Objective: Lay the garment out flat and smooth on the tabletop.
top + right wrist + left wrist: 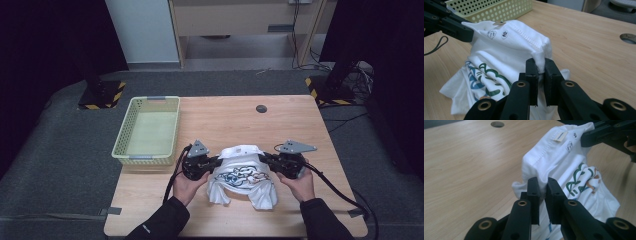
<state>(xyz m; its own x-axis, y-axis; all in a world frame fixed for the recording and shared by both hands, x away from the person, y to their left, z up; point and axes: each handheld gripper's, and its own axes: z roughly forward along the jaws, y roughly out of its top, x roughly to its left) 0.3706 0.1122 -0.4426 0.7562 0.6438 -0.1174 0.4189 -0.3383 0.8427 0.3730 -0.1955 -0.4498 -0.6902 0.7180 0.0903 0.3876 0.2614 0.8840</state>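
**White T-shirt Held Up Between Two Grippers**

Near the lower centre of the high view, a white T-shirt (243,172) hung between the two hand-held grippers above the wooden table (235,115). The left gripper (216,163) sat just left of the cloth and the right gripper (264,159) just right of it, each with its jaws pinched narrow on an edge of the fabric. The garment's upper part stretched between them like a short bridge, while its lower folds, printed with blue, green and orange lettering, drooped toward the bottom of the frame and rested on the tabletop.

In the left gripper view, the left gripper (543,187) clamped a bunched white seam at the middle of the frame, and the T-shirt (556,157) rose from there to the upper right, where the other gripper's black jaws bit into it beside a small neck label (560,136).

In the right gripper view, the right gripper (539,67) squeezed a stitched fold at the centre, and the T-shirt (506,42) spread away to the upper left toward the other black jaws.

A pale yellow-green perforated basket (148,131) stood to the left of the shirt in the high view, well apart from the cloth, and a dark round hole (261,108) marked the table above it.
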